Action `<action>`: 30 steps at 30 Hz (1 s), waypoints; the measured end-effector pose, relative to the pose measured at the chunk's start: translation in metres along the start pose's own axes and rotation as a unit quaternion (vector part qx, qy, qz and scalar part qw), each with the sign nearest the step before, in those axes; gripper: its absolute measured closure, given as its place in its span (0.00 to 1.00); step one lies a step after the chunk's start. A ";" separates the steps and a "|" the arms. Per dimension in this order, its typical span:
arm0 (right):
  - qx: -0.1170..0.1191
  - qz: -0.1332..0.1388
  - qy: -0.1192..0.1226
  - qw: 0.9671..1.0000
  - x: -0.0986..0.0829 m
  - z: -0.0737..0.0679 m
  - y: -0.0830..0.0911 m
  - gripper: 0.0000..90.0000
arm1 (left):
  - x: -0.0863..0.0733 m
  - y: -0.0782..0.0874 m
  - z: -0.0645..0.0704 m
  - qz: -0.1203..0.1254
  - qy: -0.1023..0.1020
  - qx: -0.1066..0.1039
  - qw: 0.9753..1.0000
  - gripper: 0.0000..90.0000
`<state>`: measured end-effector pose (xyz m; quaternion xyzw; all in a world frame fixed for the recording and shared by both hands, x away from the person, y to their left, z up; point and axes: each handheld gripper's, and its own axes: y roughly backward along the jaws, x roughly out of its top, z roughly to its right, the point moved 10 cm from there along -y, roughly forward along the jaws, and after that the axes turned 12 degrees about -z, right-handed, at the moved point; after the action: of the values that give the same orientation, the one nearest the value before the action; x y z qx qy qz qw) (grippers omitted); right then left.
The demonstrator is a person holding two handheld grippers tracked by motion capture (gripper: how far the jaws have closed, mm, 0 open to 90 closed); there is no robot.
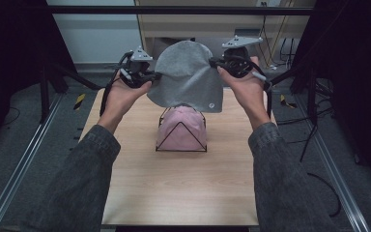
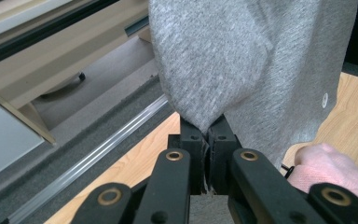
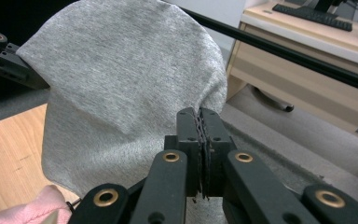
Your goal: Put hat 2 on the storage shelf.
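Gripper [image 2: 208, 135] tips buried in grey hat [image 2: 242, 60]

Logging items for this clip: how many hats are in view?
2. A grey hat hangs in the air between the left gripper and right gripper; a pink hat sits on the wire stand below it.

The grey beanie [image 1: 188, 77] hides the top of the pink hat [image 1: 181, 128] beneath.
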<state>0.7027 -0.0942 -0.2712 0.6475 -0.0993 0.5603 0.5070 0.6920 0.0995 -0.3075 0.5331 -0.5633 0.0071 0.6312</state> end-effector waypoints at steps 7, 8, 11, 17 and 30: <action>0.001 -0.009 0.001 1.000 -0.009 -0.003 -0.013 0.99 | -0.012 -0.011 -0.001 -0.007 0.006 0.000 1.000 0.97; 0.001 -0.010 0.001 1.000 -0.011 -0.003 -0.015 0.99 | -0.013 -0.013 -0.001 -0.007 0.009 -0.002 1.000 0.97; 0.003 -0.014 0.001 1.000 -0.017 -0.005 -0.021 0.99 | -0.022 -0.019 -0.001 -0.011 0.013 -0.002 1.000 0.97; 0.011 -0.025 -0.005 1.000 -0.031 -0.009 -0.029 0.99 | -0.037 -0.029 -0.001 -0.022 0.021 -0.005 1.000 0.97; 0.017 -0.042 -0.008 0.999 -0.053 -0.015 -0.047 0.99 | -0.055 -0.040 -0.002 -0.039 0.021 -0.002 0.999 0.97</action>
<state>0.7078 -0.0842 -0.3425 0.6640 -0.0666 0.5345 0.5186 0.6978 0.1155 -0.3734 0.5534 -0.5288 -0.0075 0.6435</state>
